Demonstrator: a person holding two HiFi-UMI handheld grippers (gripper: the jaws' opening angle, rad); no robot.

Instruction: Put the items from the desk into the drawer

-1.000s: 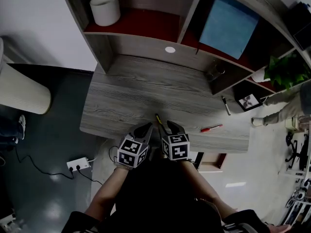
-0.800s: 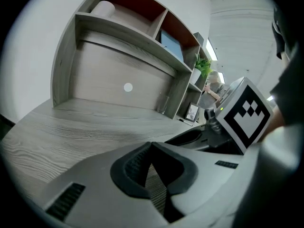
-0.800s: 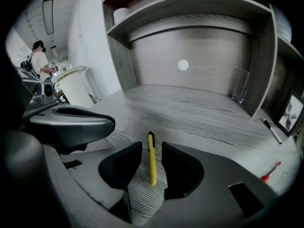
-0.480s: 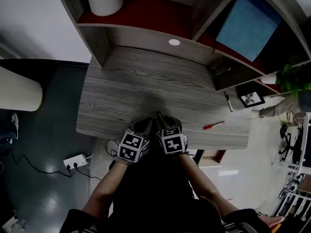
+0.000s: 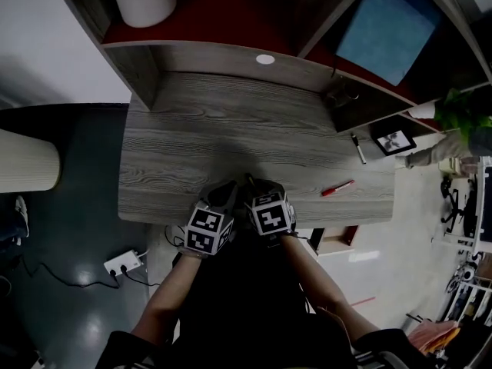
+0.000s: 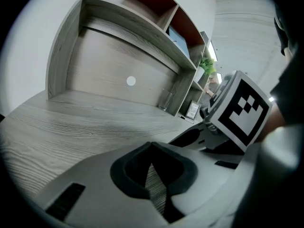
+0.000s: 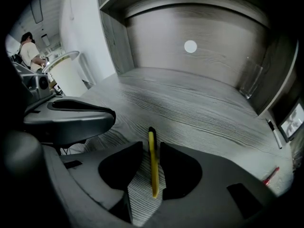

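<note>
**A:** Biggest first. The desk gives us no trouble, but the drawer, if that is what shows under its right end, is well apart from us. On a long carry a thin thing has time to slip.

**B:** Agreed. Our grippers also crowd each other. The left gripper has its tips together with nothing in them, and it sits just beside the right gripper. If we swing carelessly, they could knock.

**A:** The right one worries us more. Its jaws stand apart round the yellow pen and have just closed a little. A strip of desk shows beside the pen, so we judge the pads aren't pressing yet.

**B:** The pen lies flat on the desk near the front edge, pointing away from us. If one pad meets it first, it could roll or skid. If it comes towards us, it goes over the edge.

**A:** It also lies along the jaws. If we grip near one end, it may droop or swing out.

**B:** The red pen, off to the right, we judge safe for now.
</note>
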